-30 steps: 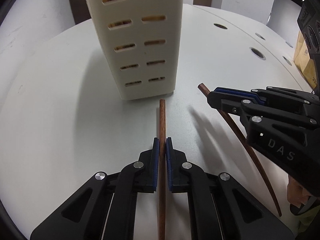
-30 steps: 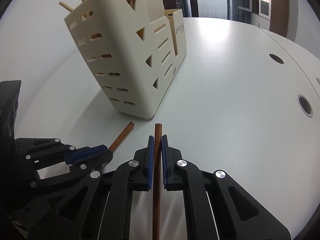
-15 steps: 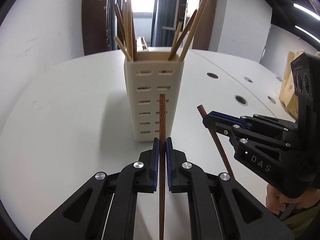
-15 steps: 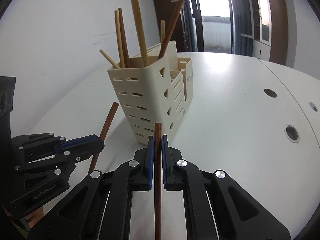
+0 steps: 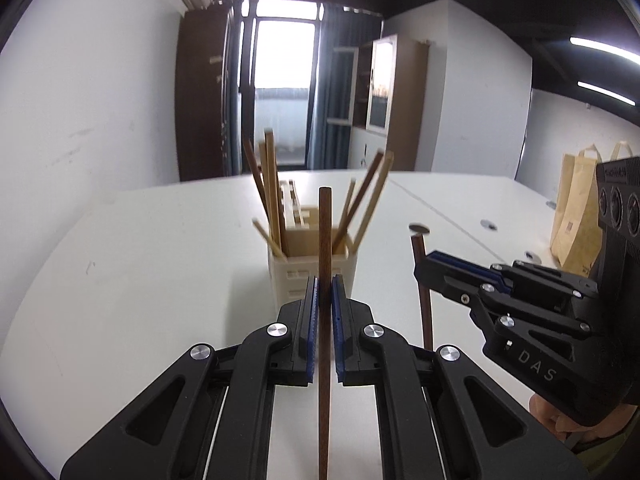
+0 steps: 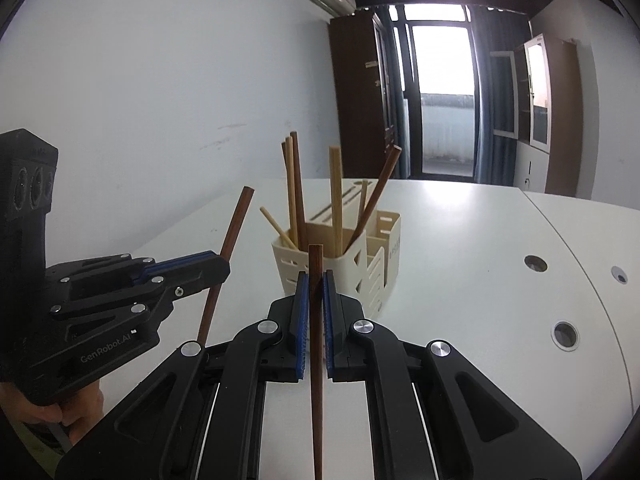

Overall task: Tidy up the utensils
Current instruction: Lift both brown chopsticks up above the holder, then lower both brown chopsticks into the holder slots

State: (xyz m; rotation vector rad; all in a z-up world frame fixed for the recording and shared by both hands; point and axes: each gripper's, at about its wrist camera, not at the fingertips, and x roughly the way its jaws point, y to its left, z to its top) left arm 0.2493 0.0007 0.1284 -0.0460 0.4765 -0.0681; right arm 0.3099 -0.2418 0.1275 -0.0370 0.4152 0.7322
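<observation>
A: Left wrist view, item one: left gripper (image 5: 325, 312), jaws clenched on a dark chopstick (image 5: 324, 280). Position of the stick?

B: Pinched between the blue pads, running straight up the middle of the frame; its tip rises above the jaws and overlaps the holder behind, its tail runs down past the lower edge.

A: Item two, further right?

B: Right gripper (image 5: 424, 266), seen from the side, closed on a second dark chopstick (image 5: 424, 300). That stick stands nearly upright, its top just above the jaw tips, its lower part hanging below them.

A: Appearance of the sticks?

B: Slim, straight, round-ended, reddish-brown wood, uniform colour along the visible length.

A: Right wrist view, left to right?

B: Left gripper (image 6: 224, 268) at the left, its chopstick (image 6: 228, 260) tilted with the top leaning right. Centre: right gripper (image 6: 316, 304) clamped on its own chopstick (image 6: 316, 320), held vertical between the pads.

A: Item three, the holder?

B: Cream utensil holder (image 6: 360, 276) with slotted and triangular cut-outs, several compartments, standing on the white table (image 6: 480, 240) beyond both grippers and apart from them. Its near compartment carries pale and dark chopsticks (image 6: 335, 200) leaning outward at various angles
</observation>
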